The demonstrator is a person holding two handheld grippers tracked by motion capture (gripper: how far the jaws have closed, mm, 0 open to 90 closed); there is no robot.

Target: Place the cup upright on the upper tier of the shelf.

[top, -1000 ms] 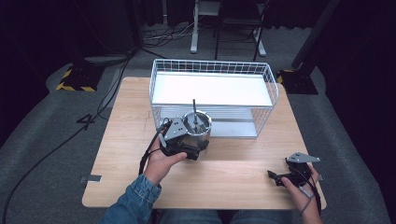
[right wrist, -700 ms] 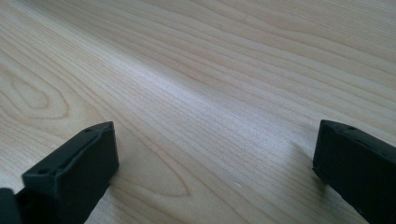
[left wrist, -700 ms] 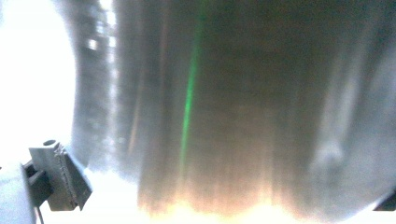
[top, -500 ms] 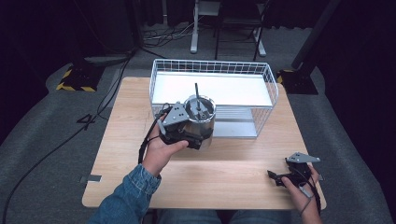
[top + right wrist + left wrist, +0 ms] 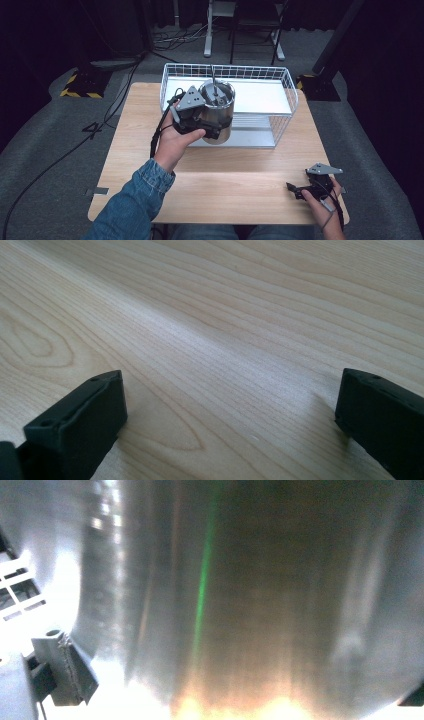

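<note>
Wooden desk (image 5: 220, 195), light grain, bare at its front half. White wire basket (image 5: 287, 95) stands at the far edge, white floor inside. Left tongs (image 5: 200, 122) grasp a steel pot (image 5: 218, 107), held above the basket's near rim; a thin rod rises from its open top. Right tongs (image 5: 296, 191) rest low at the desk's near right corner, jaws spread wide, nothing between. No legible writing anywhere.

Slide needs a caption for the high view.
Left gripper lifts a steel pot over a wire basket; right gripper rests open.
</note>
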